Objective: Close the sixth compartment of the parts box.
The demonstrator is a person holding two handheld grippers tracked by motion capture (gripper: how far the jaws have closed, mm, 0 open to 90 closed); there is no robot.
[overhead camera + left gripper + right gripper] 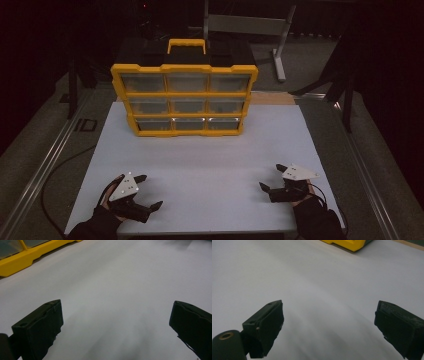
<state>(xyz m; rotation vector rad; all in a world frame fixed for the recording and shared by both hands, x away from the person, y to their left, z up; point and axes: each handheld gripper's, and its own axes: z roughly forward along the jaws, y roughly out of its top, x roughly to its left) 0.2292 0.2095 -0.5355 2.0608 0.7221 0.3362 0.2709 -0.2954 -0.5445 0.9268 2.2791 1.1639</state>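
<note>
The left gripper (148, 191) sits spread wide and empty at the near left of the white table (210, 160); the right gripper (271, 177), likewise released, sits near right. The yellow drawer organizer (184, 93) stands far back, its drawers seemingly closed.

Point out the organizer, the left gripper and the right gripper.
organizer (184, 95): high view, on the yellow bar between its drawer rows.
left gripper (148, 191): high view, midway between its open fingertips.
right gripper (271, 177): high view, midway between its open fingertips.
</note>
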